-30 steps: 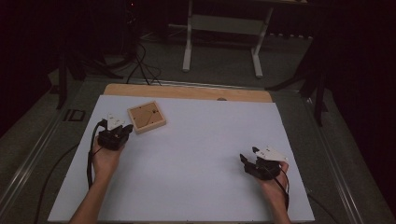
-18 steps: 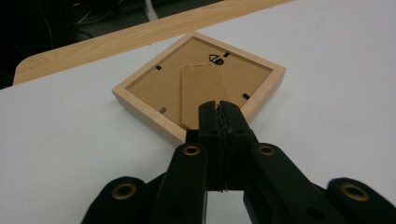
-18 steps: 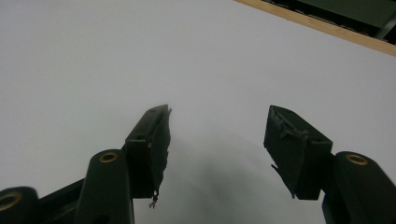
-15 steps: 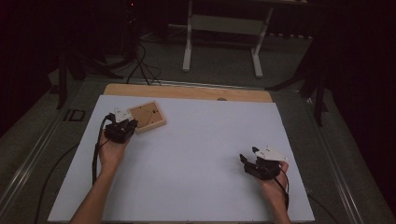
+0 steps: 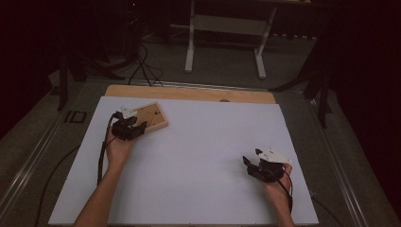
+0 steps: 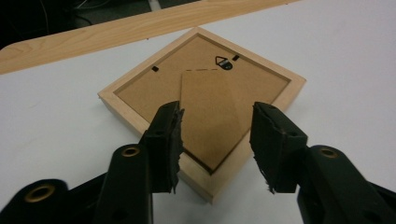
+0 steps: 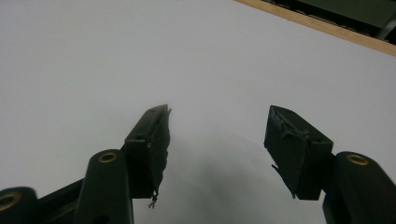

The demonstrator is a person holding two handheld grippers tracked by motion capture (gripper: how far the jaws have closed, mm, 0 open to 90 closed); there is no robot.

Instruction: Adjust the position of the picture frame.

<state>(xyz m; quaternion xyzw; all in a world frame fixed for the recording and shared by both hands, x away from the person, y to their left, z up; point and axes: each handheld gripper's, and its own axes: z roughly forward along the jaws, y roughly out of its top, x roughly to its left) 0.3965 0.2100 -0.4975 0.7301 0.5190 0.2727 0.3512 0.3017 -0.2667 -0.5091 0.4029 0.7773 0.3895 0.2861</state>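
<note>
Left gripper (image 5: 134, 129) has slid in over the face-down wooden picture frame (image 6: 201, 102) at the white table's (image 5: 198, 156) far-left — jaws just opening, straddling its near corner, nothing pinched — grab looks next; right gripper (image 5: 253, 166) idle, jaws apart.

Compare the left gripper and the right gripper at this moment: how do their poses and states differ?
The left gripper is over a corner of the face-down wooden picture frame, jaws just opened astride it; the right gripper hangs over bare white table. The left sits far up the table, the right near the person's edge. Both are open and hold nothing.
</note>
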